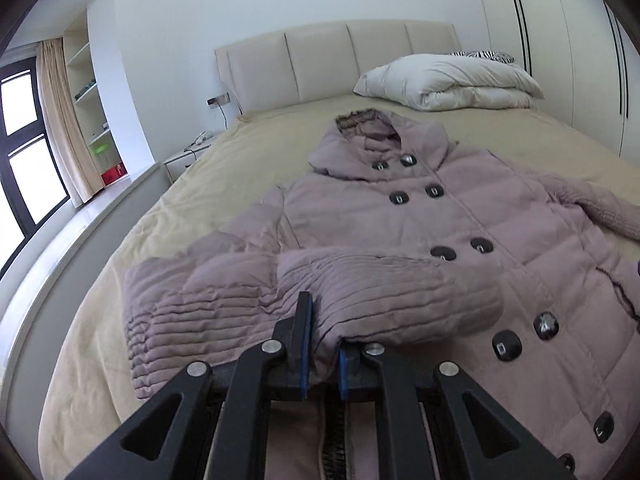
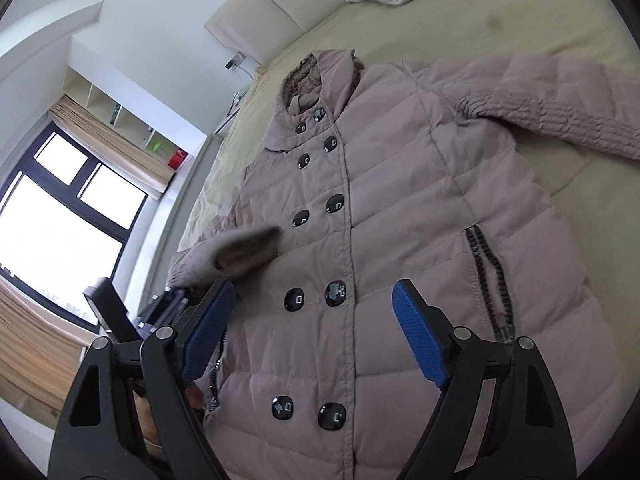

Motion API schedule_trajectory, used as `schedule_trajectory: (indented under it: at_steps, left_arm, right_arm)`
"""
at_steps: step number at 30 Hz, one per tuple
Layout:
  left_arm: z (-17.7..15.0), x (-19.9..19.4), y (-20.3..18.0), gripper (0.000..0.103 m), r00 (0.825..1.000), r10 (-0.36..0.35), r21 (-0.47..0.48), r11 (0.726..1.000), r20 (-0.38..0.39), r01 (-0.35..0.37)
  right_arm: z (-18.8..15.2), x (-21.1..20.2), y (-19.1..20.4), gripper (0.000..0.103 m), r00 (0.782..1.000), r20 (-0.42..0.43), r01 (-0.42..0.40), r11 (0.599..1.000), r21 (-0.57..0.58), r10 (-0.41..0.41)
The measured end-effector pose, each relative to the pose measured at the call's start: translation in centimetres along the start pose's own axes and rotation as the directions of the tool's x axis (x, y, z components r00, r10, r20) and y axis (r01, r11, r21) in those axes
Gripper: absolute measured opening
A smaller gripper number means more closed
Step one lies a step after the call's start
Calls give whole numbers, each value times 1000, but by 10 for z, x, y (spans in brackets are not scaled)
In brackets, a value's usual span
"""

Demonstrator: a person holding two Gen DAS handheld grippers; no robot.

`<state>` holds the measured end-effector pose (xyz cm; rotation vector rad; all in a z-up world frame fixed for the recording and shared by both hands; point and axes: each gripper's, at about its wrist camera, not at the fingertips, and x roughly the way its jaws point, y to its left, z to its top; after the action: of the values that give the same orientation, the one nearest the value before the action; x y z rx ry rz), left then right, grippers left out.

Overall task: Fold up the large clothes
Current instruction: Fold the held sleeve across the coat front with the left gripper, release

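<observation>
A mauve padded coat (image 1: 460,220) with dark buttons and a hood lies face up on the bed; it also shows in the right wrist view (image 2: 400,208). My left gripper (image 1: 324,344) is shut on the coat's left sleeve (image 1: 360,292), whose ribbed cuff is folded across the coat's front. My right gripper (image 2: 312,316) is open and empty, above the lower front of the coat. The other sleeve (image 2: 560,112) lies spread out to the right. The left gripper's body (image 2: 132,316) shows at the left in the right wrist view.
The bed has a beige sheet (image 1: 224,176) and a padded headboard (image 1: 332,60). A folded white duvet (image 1: 452,80) lies at the head of the bed. A nightstand (image 1: 188,156), shelves (image 1: 92,100) and a window (image 1: 24,140) stand to the left.
</observation>
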<state>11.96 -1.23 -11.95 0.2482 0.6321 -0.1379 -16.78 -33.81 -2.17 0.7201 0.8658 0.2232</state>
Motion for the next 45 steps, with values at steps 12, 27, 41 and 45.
schedule_trajectory:
  at_steps: [12,27,41,45]
  left_arm:
    - [-24,-17,2,12,998,-55,-75,996,23,57]
    - [-29,-22,15,28,998,-52,-139,989,25,55]
    - [5,30,85,86,996,-70,-555,828,50,86]
    - [23,68,87,86,997,-82,-565,822,-1,67]
  right_arm:
    - [15,179,7,81,869,-298,-264,880,394,394]
    - [34,243,57,20,838,-349,-293,886,359,419]
    - [188,96,218,16,831,-85,-554,831,-50,550]
    - [228,45,223,16,809,17,-580,803,-136,588]
